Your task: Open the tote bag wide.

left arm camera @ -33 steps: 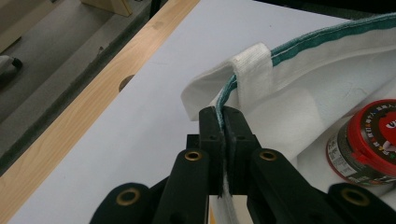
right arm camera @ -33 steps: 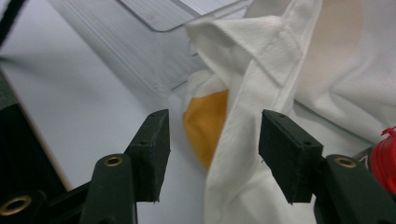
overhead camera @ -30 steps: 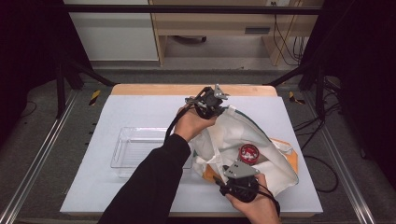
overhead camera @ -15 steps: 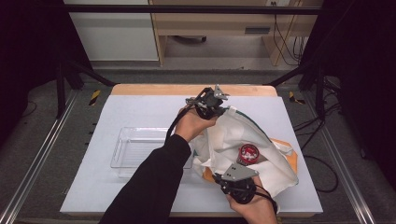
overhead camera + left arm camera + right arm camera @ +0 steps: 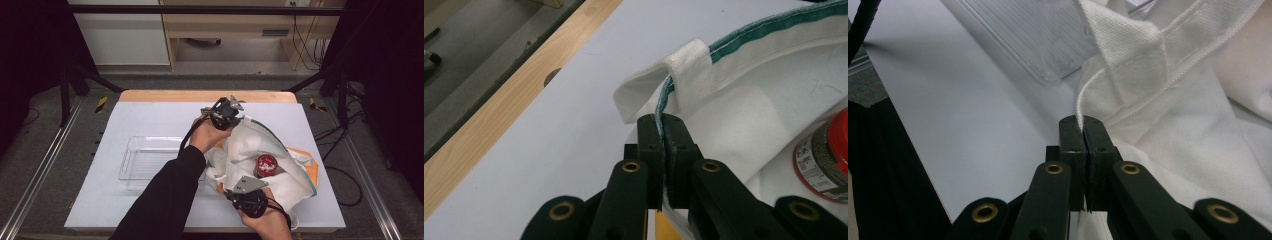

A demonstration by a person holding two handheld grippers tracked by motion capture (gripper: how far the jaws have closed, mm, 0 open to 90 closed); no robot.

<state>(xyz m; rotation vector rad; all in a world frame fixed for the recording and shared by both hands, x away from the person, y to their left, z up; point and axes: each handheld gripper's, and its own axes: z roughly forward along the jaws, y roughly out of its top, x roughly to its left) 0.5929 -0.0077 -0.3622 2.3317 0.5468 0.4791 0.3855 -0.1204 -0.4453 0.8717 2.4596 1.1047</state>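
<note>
My right gripper (image 5: 246,194) has drawn back toward the near edge since a second ago, jaws clamped on the near hem of the white cloth bag (image 5: 280,165). My left gripper (image 5: 226,114) is clamped on the green-trimmed far rim. I judge the mouth is being stretched open. A red-lidded can (image 5: 265,164) lies inside. The clear tray (image 5: 145,159) sits just left, touching the cloth, and may snag it.

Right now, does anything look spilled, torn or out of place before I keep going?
Nothing stands out. Both grippers, left and right, are clamped on the white bag's rim, the red-lidded can sits inside it, and the clear tray lies flat beside it.
</note>
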